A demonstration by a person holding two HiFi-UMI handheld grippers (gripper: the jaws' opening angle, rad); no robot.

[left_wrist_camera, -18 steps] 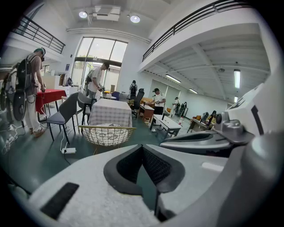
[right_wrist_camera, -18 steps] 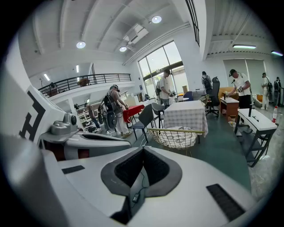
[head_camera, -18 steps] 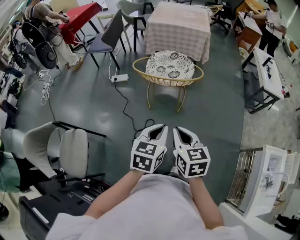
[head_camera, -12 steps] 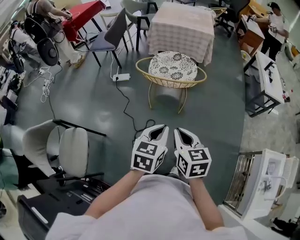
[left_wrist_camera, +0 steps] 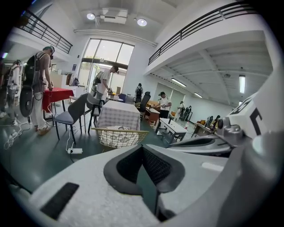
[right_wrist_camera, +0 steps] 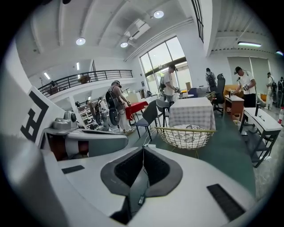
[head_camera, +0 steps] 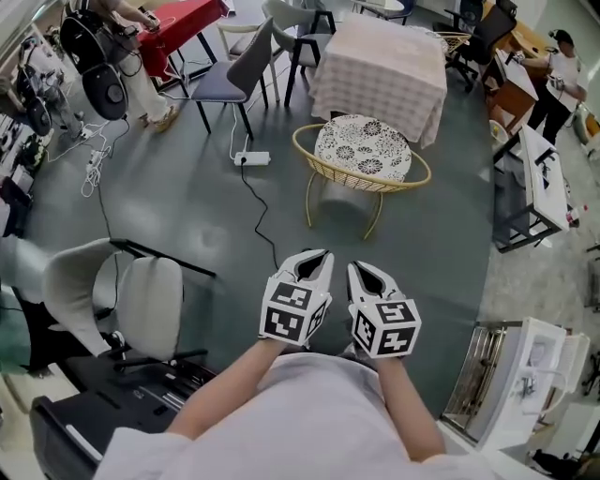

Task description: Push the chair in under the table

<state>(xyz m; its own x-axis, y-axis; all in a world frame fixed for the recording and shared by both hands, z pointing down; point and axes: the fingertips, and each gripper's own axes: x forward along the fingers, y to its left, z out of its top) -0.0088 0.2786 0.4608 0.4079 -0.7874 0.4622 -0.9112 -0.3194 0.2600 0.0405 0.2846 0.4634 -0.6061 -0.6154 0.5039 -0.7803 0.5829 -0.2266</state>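
The chair is a round gold wire basket seat with a black-and-white patterned cushion, standing on the green floor just in front of the table, which has a checked cloth. In the head view both grippers hang side by side well short of the chair. My left gripper and right gripper are shut and hold nothing. The left gripper view shows its shut jaws pointing towards the chair and the table. Past my right gripper, the chair and table stand ahead to the right.
A power strip and its black cable lie on the floor left of the chair. A grey chair and a red table stand at the back left, with people nearby. A white office chair is at my left, white furniture at my right.
In the head view the chair and table have shifted a little right and lower. Both grippers stay side by side and shut.
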